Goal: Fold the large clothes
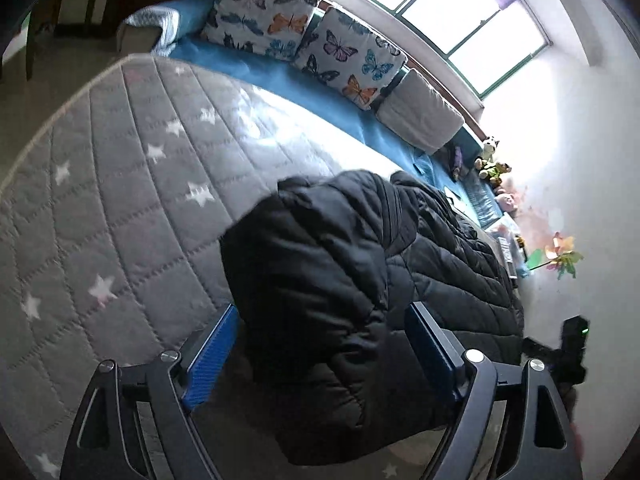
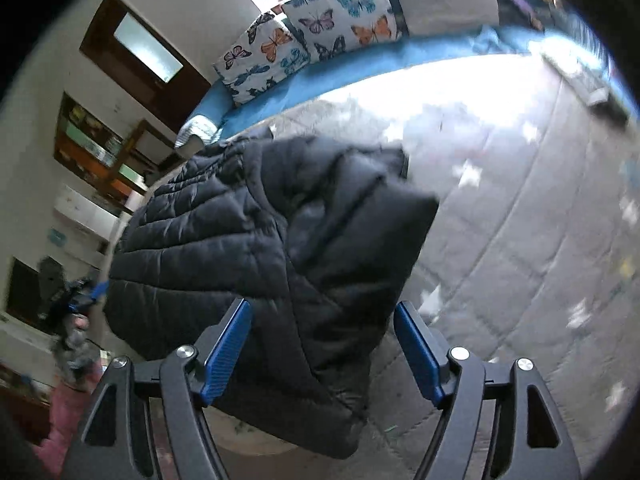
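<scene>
The black puffer jacket lies folded on the bed's grey star-print quilt, its quilted bulk heaped directly ahead of both claws. The left claw is released: its blue pads stand wide, a rounded fold of the jacket sits between them, and neither pad presses on the cloth. The right claw is likewise released, blue pads spread to either side of a hanging corner of the jacket without pinching it. Beyond the left claw, a blue sheet runs along the far side of the bed, with two butterfly-print cushions and a plain grey cushion propped under the window. Soft toys cluster farther right. To the right claw's left stand dark shelves, contents too blurred to tell.
</scene>
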{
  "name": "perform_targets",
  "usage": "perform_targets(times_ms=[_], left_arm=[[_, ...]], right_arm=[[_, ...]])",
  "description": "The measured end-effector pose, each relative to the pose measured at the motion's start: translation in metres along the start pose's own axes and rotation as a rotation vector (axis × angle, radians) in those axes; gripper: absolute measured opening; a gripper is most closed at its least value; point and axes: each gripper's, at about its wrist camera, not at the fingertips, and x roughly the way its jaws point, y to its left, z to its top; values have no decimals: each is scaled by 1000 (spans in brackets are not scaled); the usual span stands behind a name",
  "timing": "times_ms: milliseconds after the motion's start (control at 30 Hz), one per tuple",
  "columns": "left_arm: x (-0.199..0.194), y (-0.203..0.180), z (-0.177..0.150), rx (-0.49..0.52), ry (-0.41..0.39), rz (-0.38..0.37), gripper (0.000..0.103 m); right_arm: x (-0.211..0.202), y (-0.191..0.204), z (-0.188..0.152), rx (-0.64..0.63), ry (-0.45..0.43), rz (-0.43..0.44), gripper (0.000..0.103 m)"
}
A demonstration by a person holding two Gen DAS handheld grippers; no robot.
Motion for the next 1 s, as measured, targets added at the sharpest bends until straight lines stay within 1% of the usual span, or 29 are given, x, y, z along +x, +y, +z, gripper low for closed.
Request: perform_targets(times_ms=[67,133,233,333,367,400,467,500,633,867,1000], left_arm=[[8,7,0,-20,12,-20,90],[16,11,-1,-40,24,-34,90],[27,20,0,-71,42,-52,90],[36,24,2,-91,49,-64,95],[39,24,3,-92,53,-62,97],[42,24,4,-93,57,-59,97],[49,24,6,-96,60,-54,103],[52,24,8,-100,61,-53,103],[63,24,14,-123,66,-65,103],[80,32,18,-174,92,-95,103],[87,31,21,-194,122,-116,103]], right_arm=[[9,-6,-2,31,6,49,83],[17,-13,-1,65,11,107,87],[26,-16,3,79,22,145,95],[39,-19,7,101,50,180,101],[40,-19,8,104,44,196,101],[42,-18,10,100,50,195,102],[43,-14,13,86,61,181,103],[43,-12,13,83,67,178,103],[46,-2,14,63,87,142,103],[44,2,9,49,79,115,103],[42,-2,7,58,92,119,103]])
